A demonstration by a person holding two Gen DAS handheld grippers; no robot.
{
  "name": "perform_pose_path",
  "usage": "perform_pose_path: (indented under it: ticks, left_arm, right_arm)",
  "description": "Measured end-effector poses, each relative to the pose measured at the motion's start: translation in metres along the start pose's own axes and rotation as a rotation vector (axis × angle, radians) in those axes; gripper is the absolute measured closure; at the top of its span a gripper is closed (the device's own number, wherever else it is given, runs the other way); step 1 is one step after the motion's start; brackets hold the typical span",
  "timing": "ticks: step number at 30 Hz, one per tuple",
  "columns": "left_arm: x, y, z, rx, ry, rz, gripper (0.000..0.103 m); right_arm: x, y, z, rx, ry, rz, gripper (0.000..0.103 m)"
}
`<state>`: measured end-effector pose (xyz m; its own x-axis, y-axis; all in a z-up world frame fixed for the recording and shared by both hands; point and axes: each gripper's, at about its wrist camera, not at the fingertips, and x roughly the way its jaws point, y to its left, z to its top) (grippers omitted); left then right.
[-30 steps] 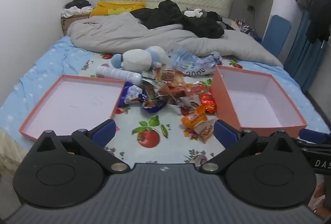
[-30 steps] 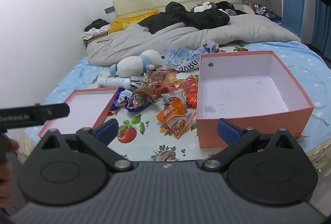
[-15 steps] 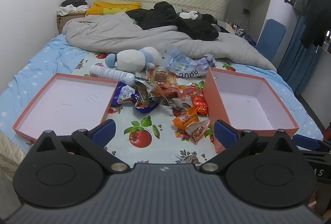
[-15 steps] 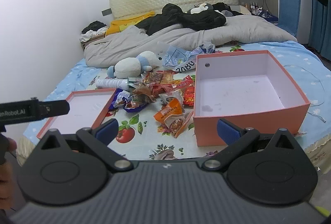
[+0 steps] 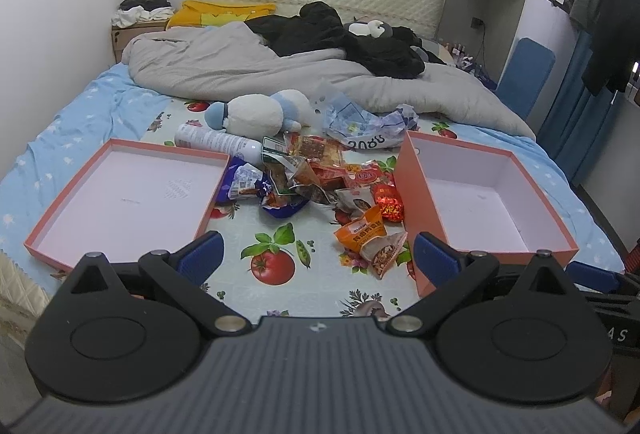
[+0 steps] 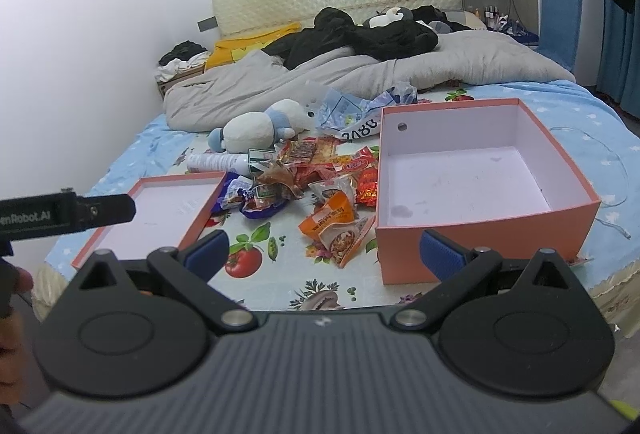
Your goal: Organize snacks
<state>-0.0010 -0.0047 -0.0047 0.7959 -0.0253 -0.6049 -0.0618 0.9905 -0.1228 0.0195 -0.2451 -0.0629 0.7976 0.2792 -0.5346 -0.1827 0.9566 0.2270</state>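
A pile of snack packets lies on the bed between a shallow pink box lid on the left and a deeper pink box on the right. An orange packet lies nearest me. The right wrist view shows the same pile, lid and box. My left gripper is open and empty, held back from the bed's near edge. My right gripper is open and empty, in front of the box's near left corner.
A plush toy, a white bottle and a crumpled plastic bag lie behind the pile. A grey duvet and black clothes cover the far bed. The left gripper's body shows at the right view's left edge.
Both grippers have drawn back and risen a little, so the bed looks further away. The boxes and snacks have not moved. Both grippers stay open.
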Motion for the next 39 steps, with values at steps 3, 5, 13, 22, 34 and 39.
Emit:
perform_pose_path:
  ticks: [3, 5, 13, 22, 34, 39]
  left_arm:
    - [0.000, 0.001, -0.001, -0.001, 0.000, -0.002, 0.001]
    - [0.001, 0.001, 0.000, -0.002, 0.001, 0.000, 0.001]
    - [0.000, 0.004, 0.000, -0.006, 0.003, 0.002, 0.001]
    - [-0.001, 0.003, -0.003, -0.008, -0.002, 0.000, 0.001]
    - [0.006, -0.001, -0.004, 0.012, -0.004, -0.002, 0.001]
    - [0.015, -0.003, -0.004, 0.010, 0.013, -0.015, 0.001]
  right_arm:
    - [0.000, 0.000, 0.000, 0.000, 0.002, -0.002, 0.000]
    - [0.001, 0.000, 0.000, -0.002, 0.001, -0.002, 0.000]
    - [0.002, 0.001, -0.001, -0.003, 0.007, -0.002, 0.000]
    - [0.003, 0.001, -0.001, -0.007, 0.011, -0.005, 0.000]
    - [0.007, -0.003, -0.007, 0.014, 0.033, -0.013, 0.000]
    - [0.008, -0.006, -0.010, 0.026, 0.041, -0.015, 0.000]
